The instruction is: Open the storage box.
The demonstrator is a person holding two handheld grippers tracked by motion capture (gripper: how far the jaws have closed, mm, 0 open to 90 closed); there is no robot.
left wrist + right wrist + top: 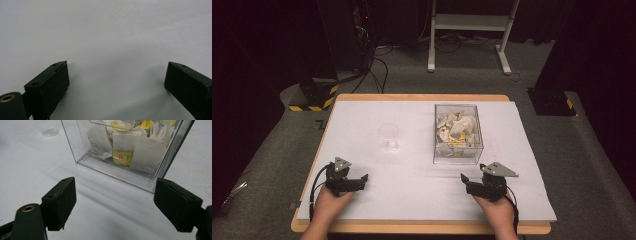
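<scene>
A clear plastic box (458,159) stands right of the table's middle, holding several white tea bags (456,131) with yellow tags. To its left stands an empty clear cup (389,137). My right gripper (464,180) rests near the front edge, just in front of the box, open with nothing between its jaws. In the right gripper view the box (112,173) and its tea bags (125,147) lie straight ahead of that gripper (115,180), with the cup's base (50,132) at the upper left. My left gripper (364,179) rests at the front left, open and empty (117,63).
A white sheet (412,195) covers the wooden table. Beyond the table lie grey carpet, cables, a white stand's feet (469,37) and black bases with yellow-striped edges (312,95). The left gripper view looks onto bare white surface (105,30).
</scene>
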